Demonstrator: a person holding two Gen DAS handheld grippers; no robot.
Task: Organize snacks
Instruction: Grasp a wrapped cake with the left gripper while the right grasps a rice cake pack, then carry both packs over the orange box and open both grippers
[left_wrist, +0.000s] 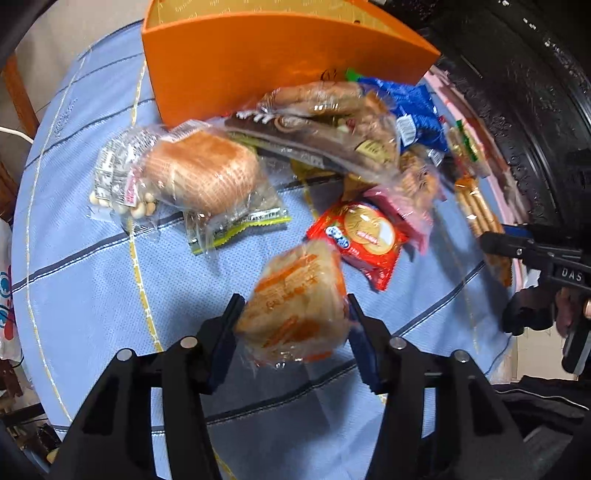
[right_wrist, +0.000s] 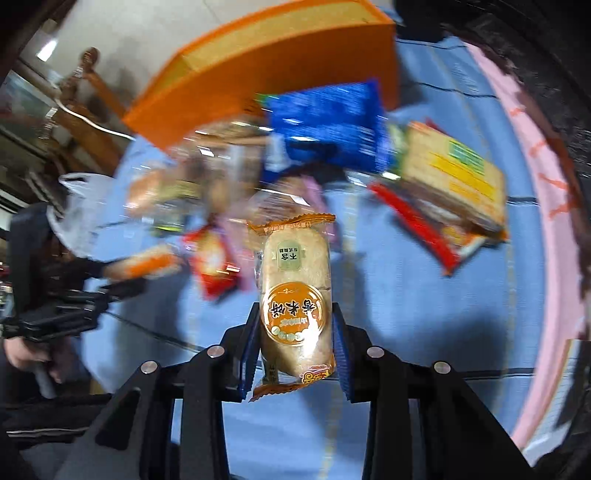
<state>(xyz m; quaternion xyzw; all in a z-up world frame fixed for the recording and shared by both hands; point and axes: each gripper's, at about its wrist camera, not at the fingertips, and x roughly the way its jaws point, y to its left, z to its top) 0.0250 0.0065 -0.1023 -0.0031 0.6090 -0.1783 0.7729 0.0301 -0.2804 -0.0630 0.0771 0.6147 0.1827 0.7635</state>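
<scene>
My left gripper (left_wrist: 293, 304) is shut on a clear-wrapped pastry pack with orange print (left_wrist: 295, 314), held above the blue cloth. My right gripper (right_wrist: 293, 312) is shut on a long rice-cracker pack with an orange label (right_wrist: 293, 299), also held off the table. An open orange box (left_wrist: 258, 62) stands at the far side and also shows in the right wrist view (right_wrist: 280, 59). Loose snacks lie between: a round bread loaf (left_wrist: 201, 173), a red biscuit pack (left_wrist: 364, 240), a blue bag (left_wrist: 413, 107) and a clear pack of brown pastries (left_wrist: 332, 122).
The table has a blue striped cloth (left_wrist: 92, 277) with a pink edge (right_wrist: 535, 206) on the right. A yellow cracker box (right_wrist: 458, 177) and a red pack (right_wrist: 417, 225) lie at the right. A wooden chair (right_wrist: 88, 110) and a white plastic bag (right_wrist: 81, 206) are on the left.
</scene>
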